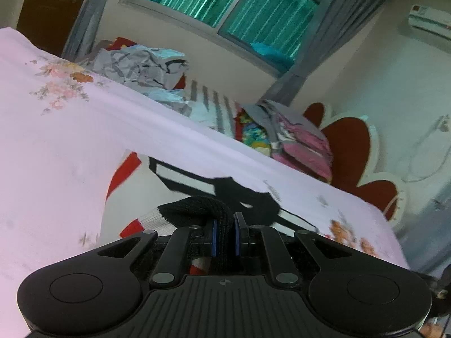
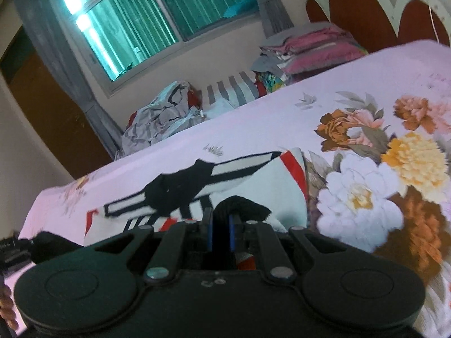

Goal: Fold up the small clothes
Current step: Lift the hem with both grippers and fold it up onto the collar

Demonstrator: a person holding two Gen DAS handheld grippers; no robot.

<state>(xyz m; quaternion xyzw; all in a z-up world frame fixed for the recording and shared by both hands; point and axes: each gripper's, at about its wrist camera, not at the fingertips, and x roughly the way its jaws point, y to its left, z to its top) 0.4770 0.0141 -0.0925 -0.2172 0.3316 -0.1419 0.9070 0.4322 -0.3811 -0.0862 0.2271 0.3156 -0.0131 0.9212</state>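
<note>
2 grippers, left gripper [image 1: 225, 224] and right gripper [image 2: 221, 219], each have fingers clamped on the black ribbed hem of a white, red and black sweater [image 2: 253, 180] on the floral bed sheet [image 2: 282, 118]

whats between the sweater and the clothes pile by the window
Only bare floral bedsheet lies between the sweater and the clothes pile, clearest in the right wrist view.

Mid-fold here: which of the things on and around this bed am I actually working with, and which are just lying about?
In the job:
- white knit garment with red and black pattern, black ribbed edge pinched by both grippers
- left gripper, shut on it
- right gripper, shut on it
- floral bedsheet, the work surface

Lying about:
- crumpled grey clothes
- striped cloth
- pink folded stack
</note>
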